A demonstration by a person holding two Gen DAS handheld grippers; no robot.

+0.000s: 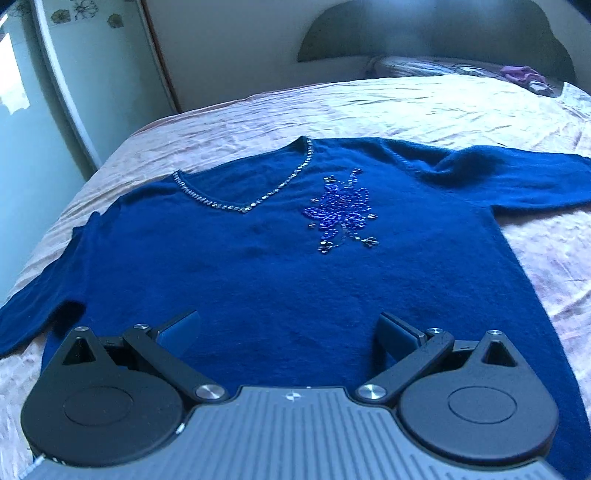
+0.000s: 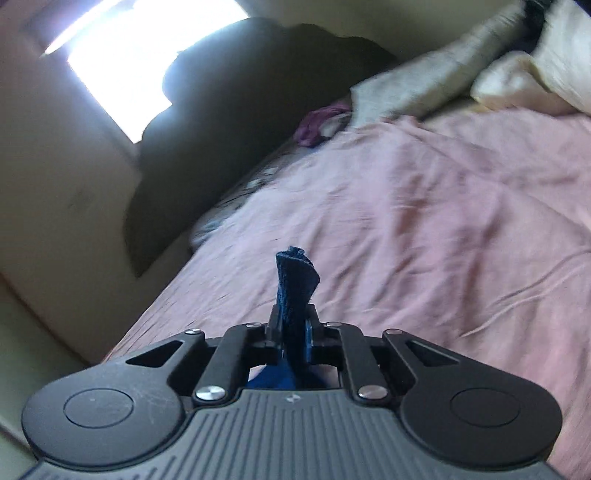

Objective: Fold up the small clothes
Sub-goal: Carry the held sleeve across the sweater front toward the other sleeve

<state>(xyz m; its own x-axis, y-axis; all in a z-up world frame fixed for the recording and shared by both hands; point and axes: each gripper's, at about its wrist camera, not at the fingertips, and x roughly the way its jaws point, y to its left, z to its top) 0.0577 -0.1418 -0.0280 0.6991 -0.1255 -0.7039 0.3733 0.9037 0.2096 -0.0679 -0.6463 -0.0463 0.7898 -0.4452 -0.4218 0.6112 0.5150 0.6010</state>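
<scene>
A blue sweater [image 1: 258, 258] lies spread flat on the pink bedspread [image 1: 406, 110], front up, with a beaded V-neck [image 1: 243, 206] and a beaded flower [image 1: 341, 210]. Both sleeves stretch out to the sides. My left gripper [image 1: 288, 328] is open and empty, just above the sweater's lower hem. In the right wrist view my right gripper [image 2: 293, 321] is shut on a fold of the blue sweater [image 2: 293, 280], which sticks up between the fingers above the bedspread [image 2: 424, 221].
A headboard [image 1: 443, 29] and a pillow [image 1: 424, 66] with a purple cloth [image 1: 521, 74] stand at the far end. A wardrobe [image 1: 44, 92] is at the left. In the right wrist view pillows [image 2: 480, 74] lie at the top right, beside a purple cloth [image 2: 317, 122].
</scene>
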